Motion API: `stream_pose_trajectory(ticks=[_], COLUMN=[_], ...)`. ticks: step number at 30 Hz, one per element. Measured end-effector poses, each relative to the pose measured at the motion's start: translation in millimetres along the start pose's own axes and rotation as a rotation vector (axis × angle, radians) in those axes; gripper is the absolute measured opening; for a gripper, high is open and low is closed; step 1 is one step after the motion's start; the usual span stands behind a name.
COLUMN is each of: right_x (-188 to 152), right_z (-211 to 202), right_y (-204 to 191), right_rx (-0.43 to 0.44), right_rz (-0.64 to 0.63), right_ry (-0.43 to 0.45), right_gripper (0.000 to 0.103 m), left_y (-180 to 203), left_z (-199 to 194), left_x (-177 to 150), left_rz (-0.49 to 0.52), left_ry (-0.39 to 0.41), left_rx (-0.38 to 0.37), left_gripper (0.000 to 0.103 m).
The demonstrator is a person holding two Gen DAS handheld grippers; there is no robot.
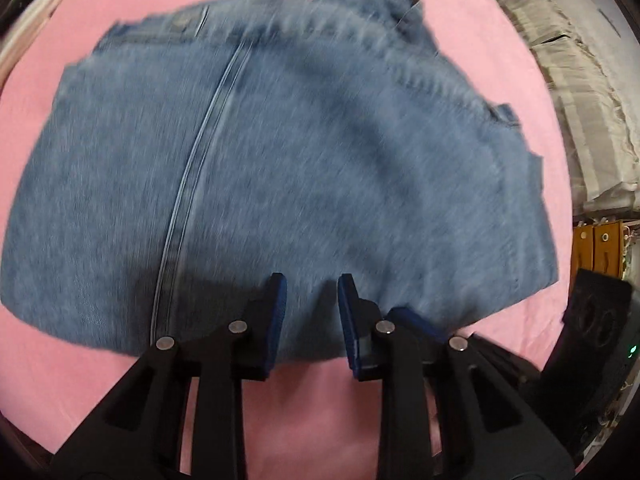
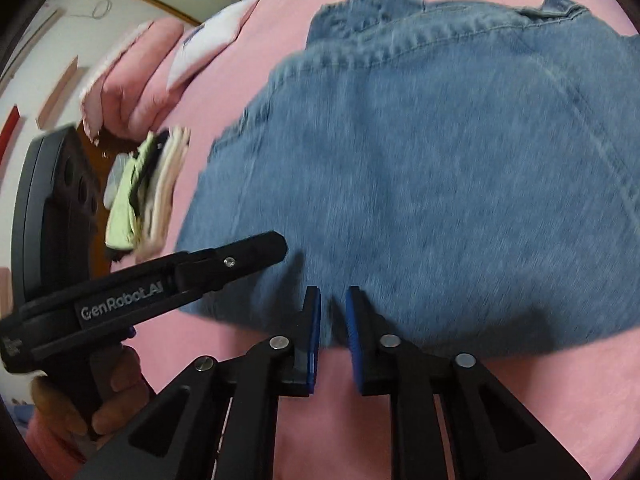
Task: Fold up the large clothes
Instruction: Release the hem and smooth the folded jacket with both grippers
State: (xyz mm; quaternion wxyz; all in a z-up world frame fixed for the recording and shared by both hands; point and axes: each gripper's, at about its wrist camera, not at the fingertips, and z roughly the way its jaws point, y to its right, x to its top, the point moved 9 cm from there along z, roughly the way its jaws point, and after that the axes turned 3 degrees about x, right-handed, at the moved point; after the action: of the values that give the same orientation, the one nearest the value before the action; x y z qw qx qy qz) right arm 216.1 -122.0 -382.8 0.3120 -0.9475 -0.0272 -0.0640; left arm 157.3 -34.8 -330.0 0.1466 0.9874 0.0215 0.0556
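Even light, motion blur (perhaps defocus)

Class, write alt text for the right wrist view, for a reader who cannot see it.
Folded blue jeans lie on a pink sheet, the right gripper slightly open over their near edge. The left gripper reaches in from the left, with a small stack of folded clothes behind it.

Black left gripper (image 1: 308, 286), blue pads, silver screws, "GenRobot.AI" lettering
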Motion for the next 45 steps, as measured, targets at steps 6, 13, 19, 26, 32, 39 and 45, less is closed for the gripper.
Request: stream_pose_trajectory(ticks=[6,13,19,26,32,39,45], right_x=[10.4,8.8,-2.8,13.3,7.0,-0.1,75.9], right_z=[-3.3,-66.4,-140.9,-136.0,-69.4,-17.6,31.1], right_y=[56.4,142.5,240.4,195.3,105.9,62.8,75.6], right_rx=[-0.154,-0.299,-0.518,-0.675,-0.177,-0.036,0.016], right_rz=[0.025,0.024,0.121,0.043,0.118,0.106,0.146], right_ry=[0.082,0.168,0.225,0.218,0.162,0.105,0.112], right_gripper=[0.0,0.0,0.0,0.0,0.0,0.0,0.0], left_y=[-17.4,-84.9,-174.0,-156.4,-53.0,28.0,29.2], left_z=[-1.5,-19.3,-30.5,-44.4,-25.1,10.7,31.7], left_x=[-5.6,-9.9,-24.4,-27.0,-42.4,-21.5,35.9], left_rz=[-0.045,-0.109,-0.309,-0.345,-0.145,0.047,-0.003], left_ry=[0.049,0.114,0.125,0.162,0.061,0.012,0.047], left_rx=[0.071,0.34,0.42,0.316,0.03,-0.038,-0.044], left_gripper=[0.012,0.01,0.009,0.009,0.009,0.006,0.005])
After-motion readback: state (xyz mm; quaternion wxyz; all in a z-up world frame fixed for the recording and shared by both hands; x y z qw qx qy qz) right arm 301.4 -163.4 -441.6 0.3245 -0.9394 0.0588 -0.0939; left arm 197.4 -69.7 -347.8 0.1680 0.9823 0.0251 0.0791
